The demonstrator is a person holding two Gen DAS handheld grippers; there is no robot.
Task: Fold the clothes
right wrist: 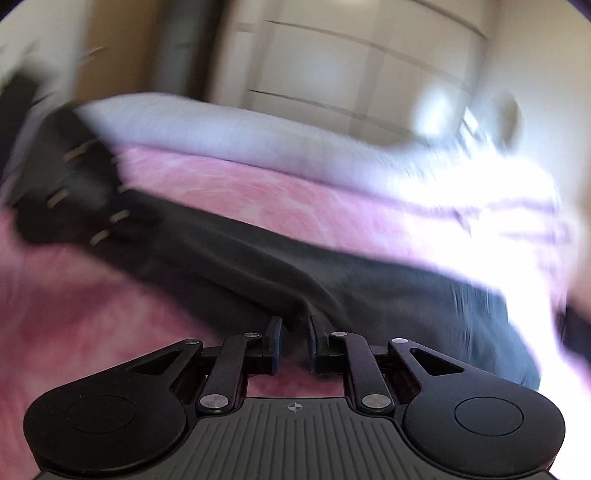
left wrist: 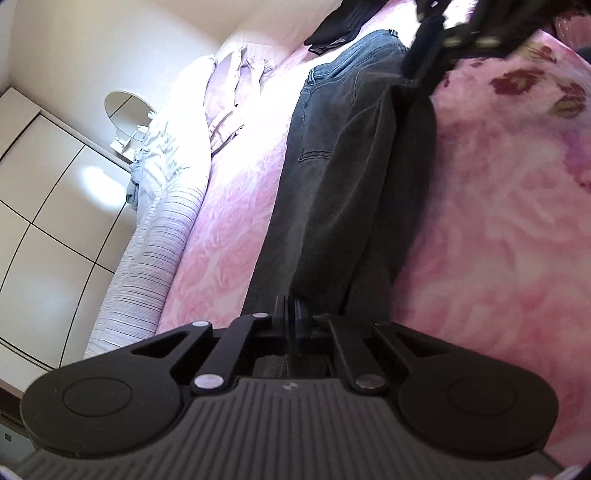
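Both tongs are pinching the jeans (left wrist: 343, 155): left tongs (left wrist: 290, 308) at the hem, right tongs (right wrist: 294, 334) at a crease. We are lifting evenly, keeping legs aligned over the bed (left wrist: 498, 221).

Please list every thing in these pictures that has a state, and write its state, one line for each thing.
Left claw: shut on the hem end of the jeans.
Right claw: shut on a fold of the jeans.
Jeans: spread long on the bed, not yet folded.
Black garment: lying in a heap beyond the jeans.
Pale shirt: crumpled, unfolded.
Pink blanket: spread flat under the clothes.
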